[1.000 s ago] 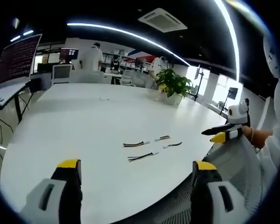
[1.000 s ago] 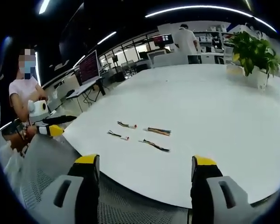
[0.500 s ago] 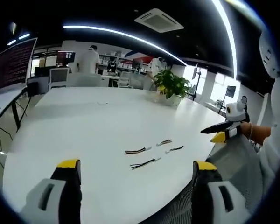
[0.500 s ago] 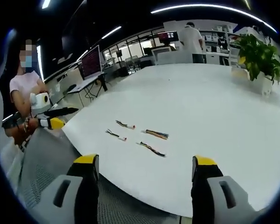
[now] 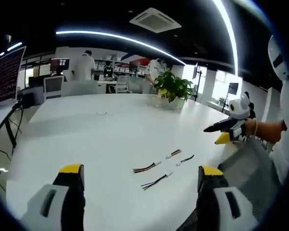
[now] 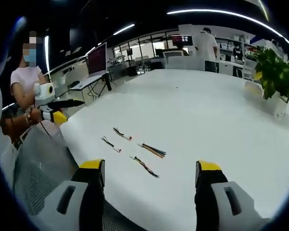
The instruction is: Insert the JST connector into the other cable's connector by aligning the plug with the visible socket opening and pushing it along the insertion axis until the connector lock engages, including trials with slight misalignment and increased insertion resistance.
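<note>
Four short thin cables with small white plugs lie on the big round white worktop [image 5: 86,130], near its edge. They are bundles of dark and coloured wires, each thin and a little wavy.

In the left gripper view, the striped cable with the white plug [image 5: 145,168] and the dark cable with the white plug [image 5: 156,181] lie side by side, close but not touching. Each long line runs from lower left up to upper right, with the white plug at the upper right end. Just past them lie two shorter ones, the short brown cable [image 5: 173,153] and the short black cable [image 5: 185,159], slanting the same way.

In the right gripper view the four sit in a loose bunch: a cable with many coloured wires [image 6: 152,150], a dark cable nearest the camera [image 6: 144,166], and two little cables with white ends [image 6: 110,144] [image 6: 121,134]. Whether any plug is joined to another is too small to tell.

The left gripper [image 5: 140,179] has grey jaws with yellow tips. They stand wide apart and hold nothing. The right gripper [image 6: 150,171] looks the same, jaws wide apart, nothing between them. Both hang over the worktop edge, well apart from the cables.

The worktop is smooth and plain. A green leafy plant in a white pot [image 5: 172,89] stands far across it.
</note>
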The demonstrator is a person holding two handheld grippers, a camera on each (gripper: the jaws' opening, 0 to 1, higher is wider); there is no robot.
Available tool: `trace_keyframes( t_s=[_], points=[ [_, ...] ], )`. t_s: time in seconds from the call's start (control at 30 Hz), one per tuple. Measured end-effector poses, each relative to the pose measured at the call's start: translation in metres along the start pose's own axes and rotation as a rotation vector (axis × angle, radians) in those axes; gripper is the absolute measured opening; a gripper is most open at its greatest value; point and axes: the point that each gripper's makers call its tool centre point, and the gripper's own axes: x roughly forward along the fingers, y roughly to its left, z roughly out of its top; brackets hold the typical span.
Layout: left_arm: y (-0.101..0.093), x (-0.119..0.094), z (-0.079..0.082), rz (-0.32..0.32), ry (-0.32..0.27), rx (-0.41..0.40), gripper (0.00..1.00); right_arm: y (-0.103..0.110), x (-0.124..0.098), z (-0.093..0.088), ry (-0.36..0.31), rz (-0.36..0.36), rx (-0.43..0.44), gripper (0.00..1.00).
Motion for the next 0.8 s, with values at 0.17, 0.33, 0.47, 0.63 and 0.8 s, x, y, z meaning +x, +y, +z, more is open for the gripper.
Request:
trace_keyframes(
  t_s=[0.17,0.33,0.47,0.63,0.8],
  points=[
    [0.002,0.014,0.006,-0.022,0.003,0.038,0.96,-0.005,0.007,0.006,0.013,0.007,-0.039,0.73],
    [0.005,0.030,0.010,-0.050,0.009,0.053,0.95,-0.012,0.016,0.014,0.012,0.013,-0.057,0.72],
    [0.005,0.042,0.012,-0.085,0.010,0.069,0.92,-0.012,0.023,0.017,0.027,0.033,-0.090,0.69],
    [0.010,0.055,0.019,-0.103,-0.009,0.089,0.90,-0.016,0.029,0.018,0.047,0.033,-0.129,0.69],
    [0.009,0.066,0.020,-0.128,-0.001,0.134,0.89,-0.019,0.034,0.020,0.050,0.034,-0.145,0.68]
  ],
)
